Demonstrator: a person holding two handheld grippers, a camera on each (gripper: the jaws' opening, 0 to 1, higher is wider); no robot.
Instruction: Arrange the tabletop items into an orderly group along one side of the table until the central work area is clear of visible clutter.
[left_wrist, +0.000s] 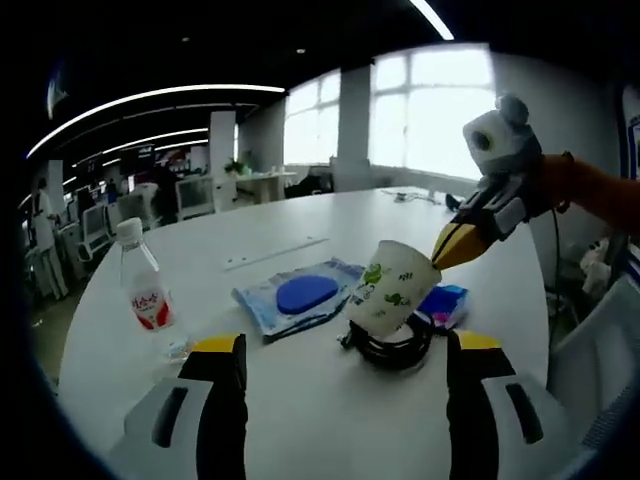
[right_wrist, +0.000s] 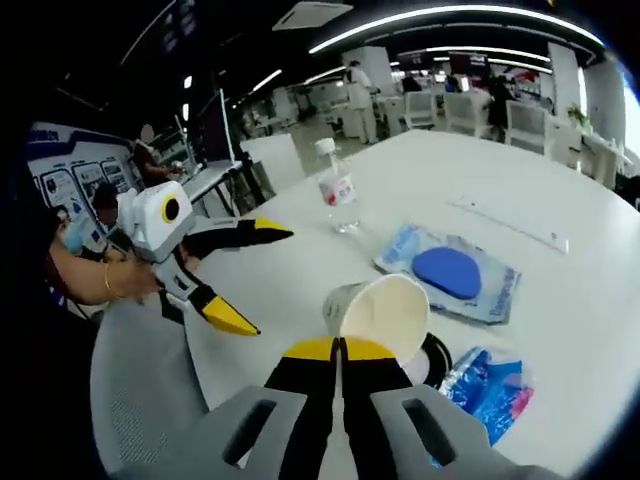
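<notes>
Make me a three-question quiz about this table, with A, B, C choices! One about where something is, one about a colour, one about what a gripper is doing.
1. Where is the tilted white paper cup with green prints?
A. over the black ring-shaped thing
B. beside the clear plastic water bottle with a red label
C. on the floor

2. What colour is the oval pad inside the clear plastic packet?
A. red
B. blue
C. green

3. How is the right gripper?
A. wide open
B. shut on the cup
C. lying flat on the table

Answers: 1 A, the cup hangs just above the ring. 2 B, it shows blue through the wrapper. 3 B, its jaws pinch the cup's rim.
</notes>
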